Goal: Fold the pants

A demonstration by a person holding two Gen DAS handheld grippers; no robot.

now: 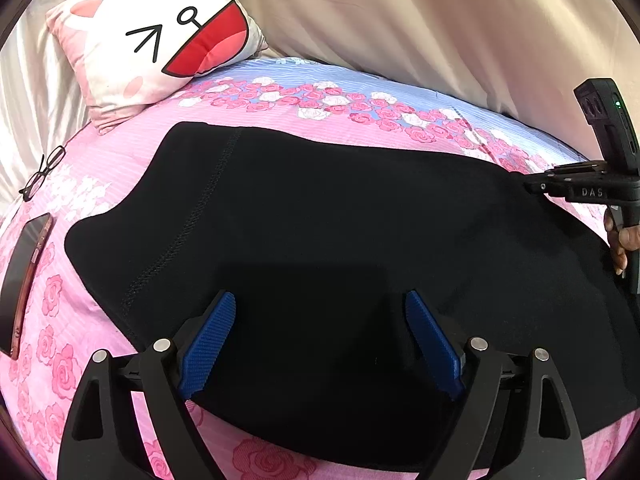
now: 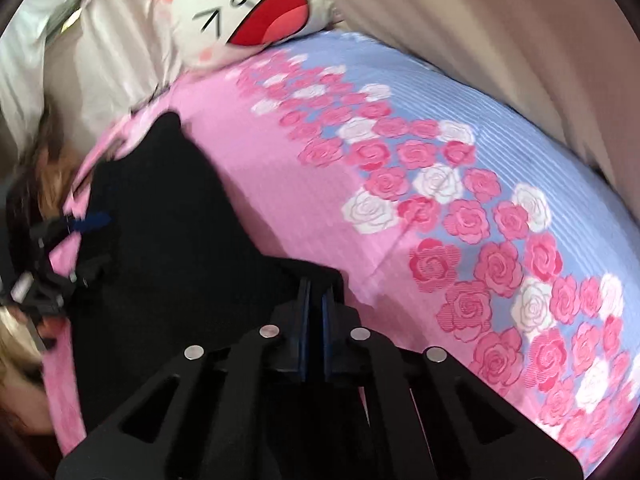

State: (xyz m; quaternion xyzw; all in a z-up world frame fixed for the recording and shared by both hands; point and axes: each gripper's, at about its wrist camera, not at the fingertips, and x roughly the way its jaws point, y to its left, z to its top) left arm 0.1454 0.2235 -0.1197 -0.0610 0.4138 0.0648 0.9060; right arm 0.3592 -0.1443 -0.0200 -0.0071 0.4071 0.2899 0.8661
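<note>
Black pants (image 1: pixel 320 220) lie spread flat across the pink rose bedspread (image 1: pixel 280 120). My left gripper (image 1: pixel 320 296) hovers over their near part, its blue pads (image 1: pixel 212 344) wide apart and open, with nothing pinched. My right gripper (image 1: pixel 532 186) comes in from the right edge, at the pants' far right border. In the right wrist view its blue pads stand almost together at the pants (image 2: pixel 180 220), and the right gripper (image 2: pixel 316 284) is shut on a black corner of the cloth. The left gripper (image 2: pixel 80 220) shows blurred at the left.
A white cartoon-face pillow (image 1: pixel 160 36) leans at the bed's far left corner. Glasses (image 1: pixel 42 174) and a dark phone (image 1: pixel 24 280) lie on the bedspread left of the pants. A beige curtain (image 1: pixel 440 20) hangs behind the bed. A person's fingers (image 1: pixel 622 240) hold the right gripper's handle.
</note>
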